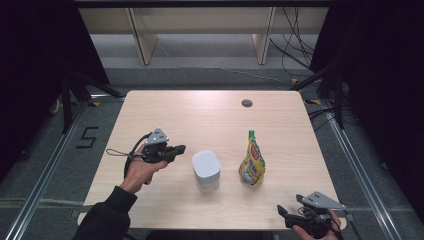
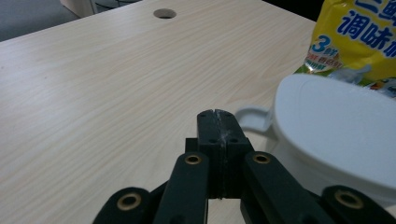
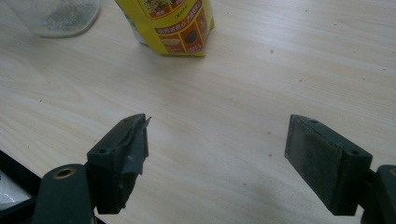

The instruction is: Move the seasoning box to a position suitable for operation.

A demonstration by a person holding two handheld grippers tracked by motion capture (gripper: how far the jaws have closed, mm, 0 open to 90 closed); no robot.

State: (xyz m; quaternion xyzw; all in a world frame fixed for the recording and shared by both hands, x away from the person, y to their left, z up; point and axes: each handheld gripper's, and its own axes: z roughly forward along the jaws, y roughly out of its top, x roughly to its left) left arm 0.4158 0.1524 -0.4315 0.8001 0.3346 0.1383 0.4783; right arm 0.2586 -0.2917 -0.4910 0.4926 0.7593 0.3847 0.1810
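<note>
While the left tool [image 1: 176, 149] hovers pinched together and empty beside the white-lidded jar [image 1: 206, 170] at frame centre, the right tool [image 1: 284, 212] waits spread wide lower right; the next move likely needs the left reopened around the jar.

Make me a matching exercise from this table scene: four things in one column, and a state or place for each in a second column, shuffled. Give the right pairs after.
Things
1. left gripper
2. right gripper
3. jar
4. pouch

States or places
A. yellow, with a green cap, standing upright
B. jaws wide apart, nothing between them
C. clear, with a white lid, at the middle of the table
D. jaws pressed together, nothing between them

Pairs: 1-D, 2-B, 3-C, 4-A
</note>
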